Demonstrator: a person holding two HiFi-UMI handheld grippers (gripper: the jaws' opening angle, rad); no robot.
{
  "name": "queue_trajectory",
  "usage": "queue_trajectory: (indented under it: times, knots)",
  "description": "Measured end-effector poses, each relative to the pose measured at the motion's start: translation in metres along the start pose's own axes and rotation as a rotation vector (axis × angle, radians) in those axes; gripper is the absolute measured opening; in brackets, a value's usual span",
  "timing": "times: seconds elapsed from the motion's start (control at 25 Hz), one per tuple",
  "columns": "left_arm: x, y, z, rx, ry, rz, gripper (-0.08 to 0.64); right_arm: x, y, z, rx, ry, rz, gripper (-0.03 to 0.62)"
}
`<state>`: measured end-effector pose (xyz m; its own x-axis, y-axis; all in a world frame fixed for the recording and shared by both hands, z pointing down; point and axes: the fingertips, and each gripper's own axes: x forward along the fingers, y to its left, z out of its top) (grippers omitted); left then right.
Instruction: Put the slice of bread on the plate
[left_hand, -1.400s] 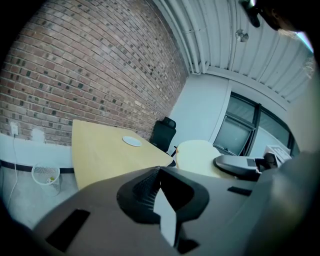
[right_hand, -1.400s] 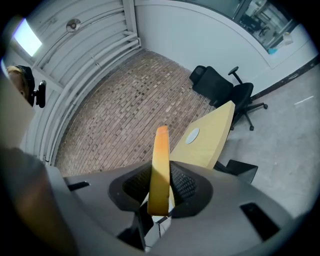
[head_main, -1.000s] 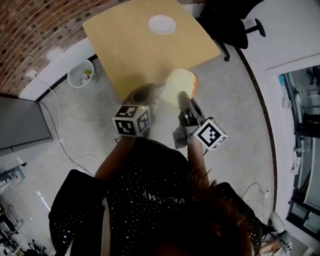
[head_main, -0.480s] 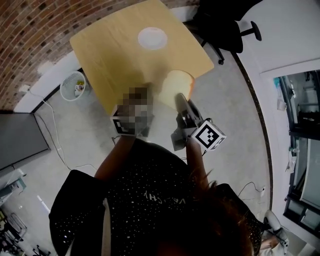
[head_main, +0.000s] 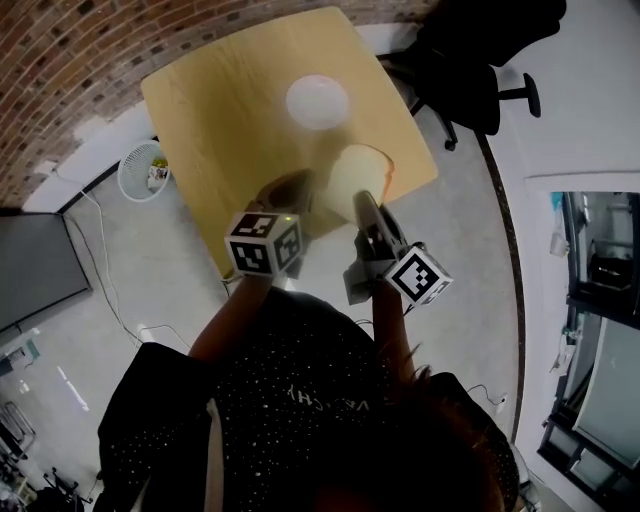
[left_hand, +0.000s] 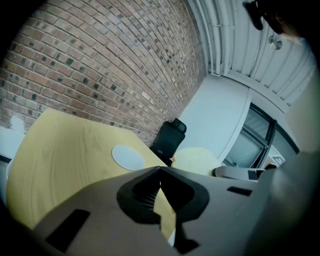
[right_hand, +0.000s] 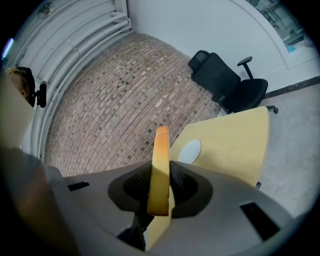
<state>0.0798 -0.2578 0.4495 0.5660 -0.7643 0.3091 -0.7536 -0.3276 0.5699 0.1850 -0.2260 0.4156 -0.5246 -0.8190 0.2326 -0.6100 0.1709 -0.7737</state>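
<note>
The slice of bread (head_main: 357, 175), pale with a brown crust, stands on edge between the jaws of my right gripper (head_main: 364, 203), which is shut on it; it hangs over the near right part of the wooden table (head_main: 220, 110). The right gripper view has the slice (right_hand: 160, 172) edge-on between the pads. A white plate (head_main: 318, 101) lies empty farther back on the table, also seen beyond the bread as plate (right_hand: 189, 151). My left gripper (head_main: 287, 192) hovers beside the bread, shut and empty; its view shows the jaw tips meeting, the plate (left_hand: 127, 156) and the bread (left_hand: 196, 159) to its right.
A black office chair (head_main: 470, 65) stands past the table's right corner. A white wire waste basket (head_main: 142, 170) sits on the floor left of the table, by the brick wall (head_main: 70, 50). A dark panel (head_main: 35, 270) and cables are on the floor at left.
Both grippers have moved forward together with the bread, from the table's near edge to over its surface. The plate now lies closer ahead.
</note>
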Motion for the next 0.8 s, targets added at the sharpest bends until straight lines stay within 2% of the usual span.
queue_trajectory:
  times: [0.2,0.4,0.56,0.8]
  knots:
    - [0.029,0.015,0.012,-0.025,-0.002,0.011,0.009,0.037,-0.017,0.011,0.031,0.038,-0.005,0.098]
    - [0.053,0.026,0.018,-0.035,0.000,0.007,0.009,0.068,-0.025,0.024,0.012,0.049,0.030,0.098]
    - [0.071,0.025,0.019,-0.048,0.000,0.020,0.009,0.075,-0.039,0.038,-0.009,0.072,0.014,0.098]
    - [0.082,0.043,0.029,-0.060,-0.023,0.105,0.009,0.110,-0.055,0.055,-0.015,0.147,0.025,0.098]
